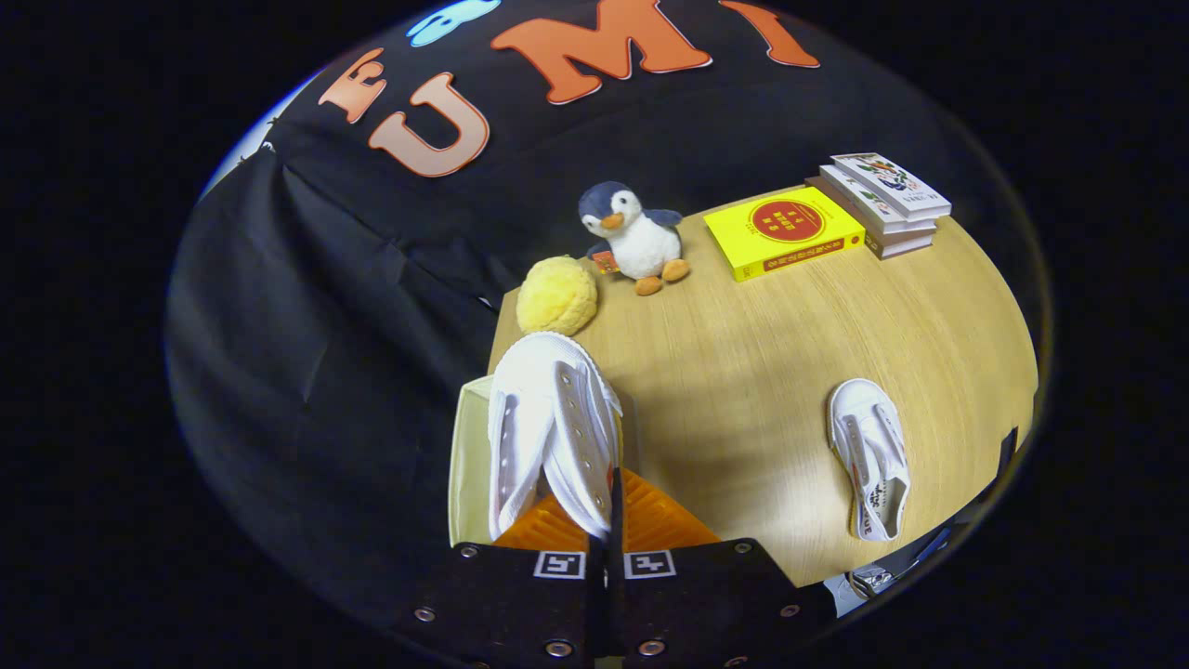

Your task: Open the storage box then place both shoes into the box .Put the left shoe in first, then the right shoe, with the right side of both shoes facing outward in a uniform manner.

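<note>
My gripper is shut on a white canvas shoe, pinching the edge of its opening between both fingers. That shoe hangs toe-forward just ahead of the fingers, over the open pale storage box, whose cream wall shows beside and under it. The second white shoe lies flat on the wooden table, off to the right of the fingers, toe pointing away. The box's inside is mostly hidden by the held shoe.
Beyond the held shoe sit a fuzzy yellow ball and a plush penguin. A yellow book and a stack of books lie at the table's far side. Black cloth drops away left of the box.
</note>
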`<action>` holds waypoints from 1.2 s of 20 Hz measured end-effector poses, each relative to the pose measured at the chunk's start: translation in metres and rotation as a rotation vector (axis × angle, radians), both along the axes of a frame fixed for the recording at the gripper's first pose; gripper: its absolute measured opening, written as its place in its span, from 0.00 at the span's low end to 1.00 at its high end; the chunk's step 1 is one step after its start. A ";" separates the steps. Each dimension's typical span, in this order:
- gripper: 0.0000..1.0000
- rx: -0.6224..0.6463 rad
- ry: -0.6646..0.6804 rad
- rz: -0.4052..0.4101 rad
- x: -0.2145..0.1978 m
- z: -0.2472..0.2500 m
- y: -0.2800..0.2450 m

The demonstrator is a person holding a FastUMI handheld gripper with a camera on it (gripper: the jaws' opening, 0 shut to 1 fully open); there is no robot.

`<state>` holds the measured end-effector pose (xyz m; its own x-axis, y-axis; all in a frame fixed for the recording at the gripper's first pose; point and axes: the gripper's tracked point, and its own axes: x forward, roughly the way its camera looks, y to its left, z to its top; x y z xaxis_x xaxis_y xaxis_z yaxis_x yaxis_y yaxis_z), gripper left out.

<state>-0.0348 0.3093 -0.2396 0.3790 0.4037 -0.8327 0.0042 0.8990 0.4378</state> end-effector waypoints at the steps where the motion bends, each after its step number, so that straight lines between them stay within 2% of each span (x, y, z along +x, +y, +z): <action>1: 0.01 0.002 -0.001 0.009 0.003 0.002 0.011; 8: 0.01 0.011 0.032 0.078 0.015 -0.008 0.106; 11: 0.01 -0.005 0.062 0.099 0.020 -0.028 0.140; 16: 0.01 -0.104 0.150 0.075 0.005 -0.068 0.149; 20: 0.01 -0.126 0.202 0.031 -0.005 -0.097 0.157; 24: 0.04 -0.089 0.270 -0.005 -0.008 -0.114 0.166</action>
